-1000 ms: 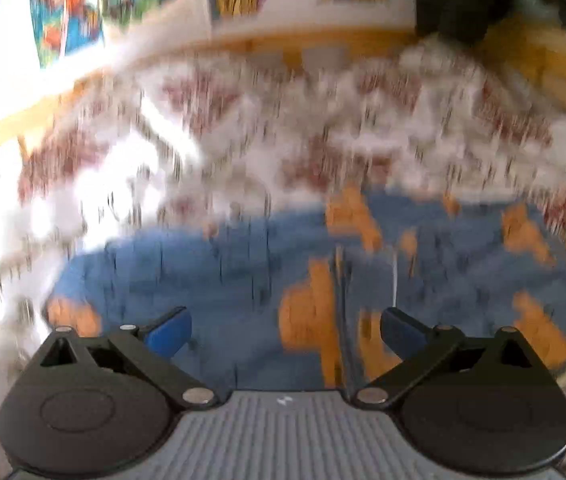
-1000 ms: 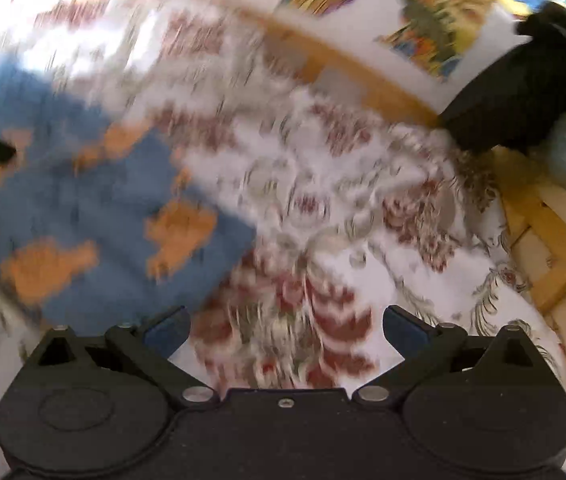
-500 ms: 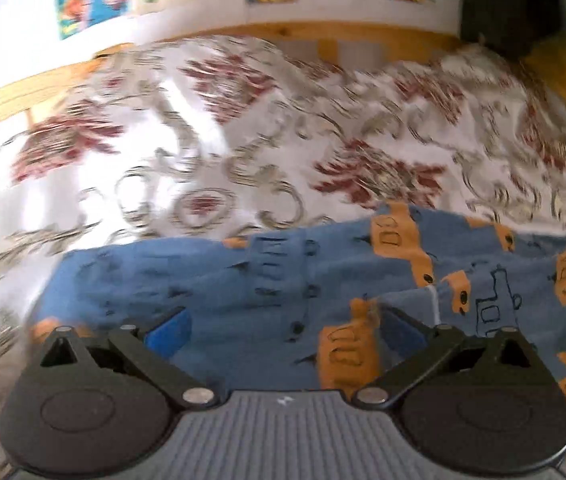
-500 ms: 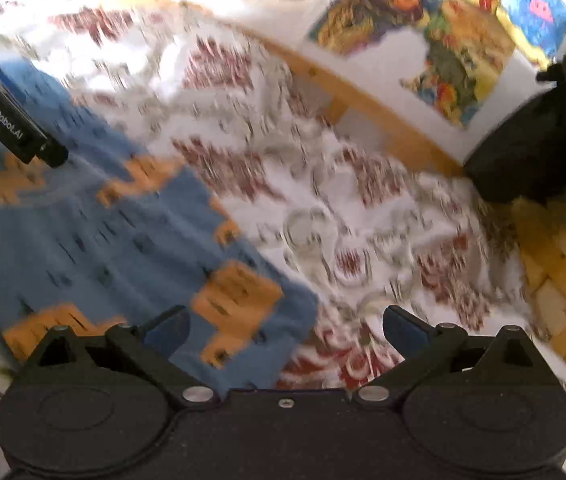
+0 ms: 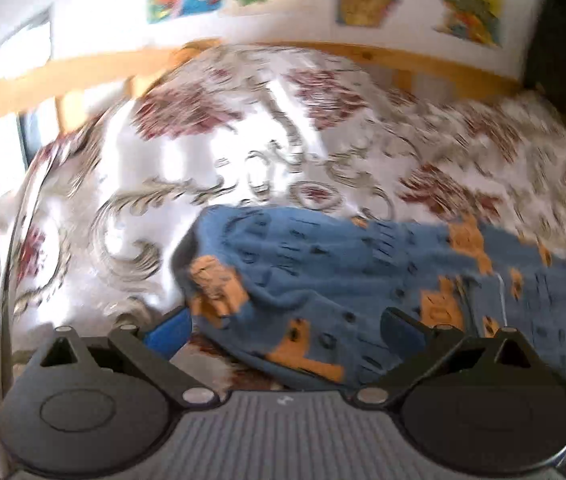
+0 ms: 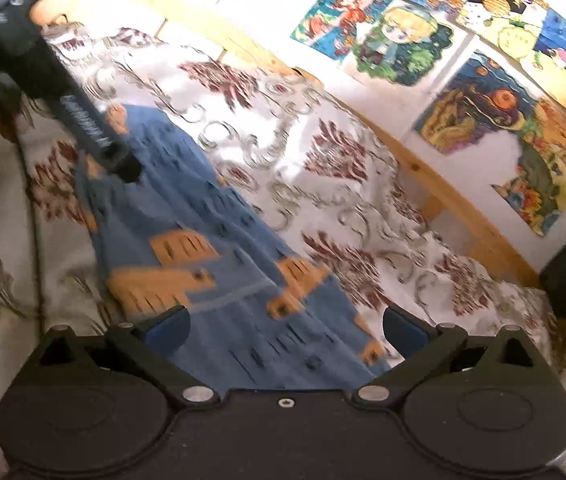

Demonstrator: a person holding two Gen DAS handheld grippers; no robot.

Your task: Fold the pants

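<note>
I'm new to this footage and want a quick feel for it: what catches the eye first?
The blue pants with orange patches lie stretched across a flowered bedspread. Bright drawings cover the wall behind the wooden bed rail. Both grippers are open above the pants.

left gripper [image 5: 285, 330]: jaws spread wide, nothing between the blue pads, pointing forward and downward.
right gripper [image 6: 285, 328]: jaws spread wide, nothing held, blue pads well apart.
left gripper in the right wrist view [image 6: 117, 160]: enters from the upper left, its dark finger slanting down to the right.
</note>
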